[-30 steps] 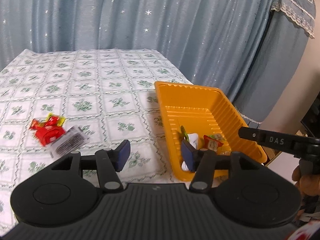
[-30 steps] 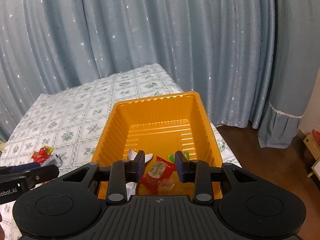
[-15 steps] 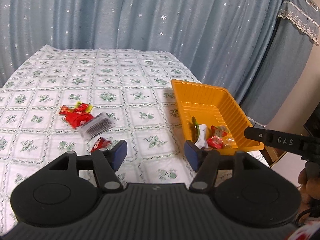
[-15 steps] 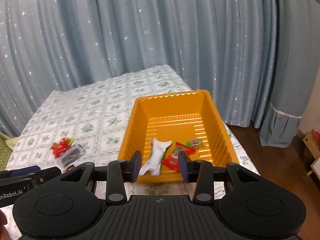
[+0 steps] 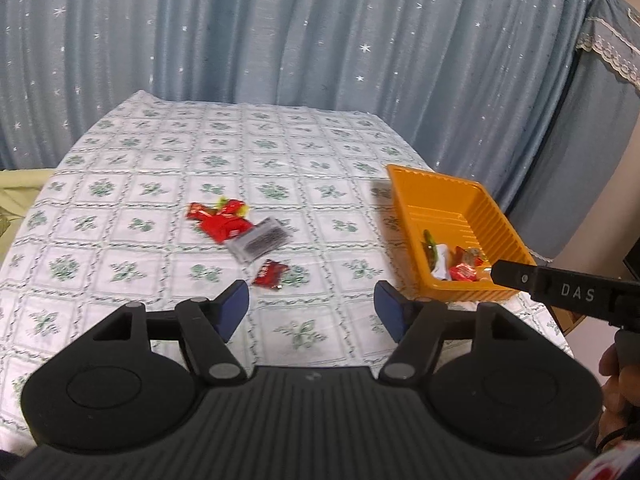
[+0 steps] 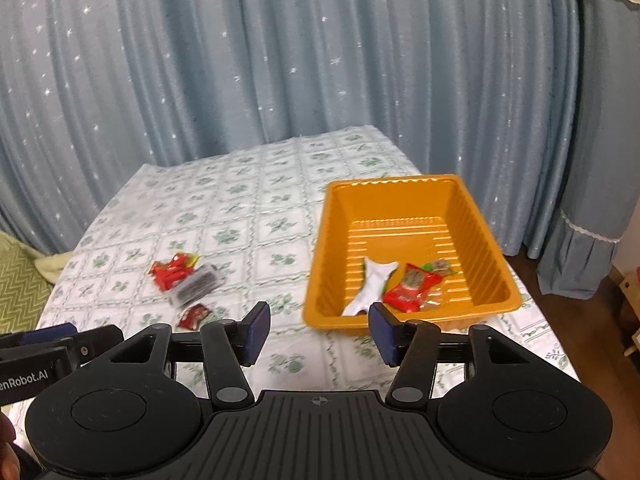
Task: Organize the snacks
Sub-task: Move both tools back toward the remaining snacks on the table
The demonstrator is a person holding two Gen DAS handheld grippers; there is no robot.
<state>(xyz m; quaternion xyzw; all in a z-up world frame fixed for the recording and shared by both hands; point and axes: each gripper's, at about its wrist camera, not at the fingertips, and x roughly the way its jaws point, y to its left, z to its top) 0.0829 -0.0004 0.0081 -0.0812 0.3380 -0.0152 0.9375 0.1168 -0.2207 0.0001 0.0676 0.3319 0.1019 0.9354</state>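
Observation:
An orange tray (image 6: 416, 190) (image 5: 404, 188) stands at the table's right edge, holding a white packet (image 6: 370, 284), a red packet (image 6: 412, 290) and other small snacks. Left of it on the cloth lie red snack packets (image 5: 218, 220) (image 6: 172, 270), a grey packet (image 5: 260, 242) (image 6: 198, 284) and a small red packet (image 5: 271, 273) (image 6: 193, 316). My left gripper (image 5: 312, 312) hangs above the near cloth, its jaws opening, nothing between them. My right gripper (image 6: 318, 330) is drawn back before the tray's near wall, its jaws opening and empty.
The table wears a white cloth with green flower squares (image 5: 224, 144). Blue starred curtains (image 6: 280, 60) hang behind it. A covered piece of furniture (image 5: 600, 120) stands right of the table, with wooden floor (image 6: 576, 320) beside it. A green cloth (image 6: 20, 272) lies at the left.
Both grippers have pulled back and up from the tray and opened wider. The red packet that was between the right jaws now lies in the tray. More of the table shows.

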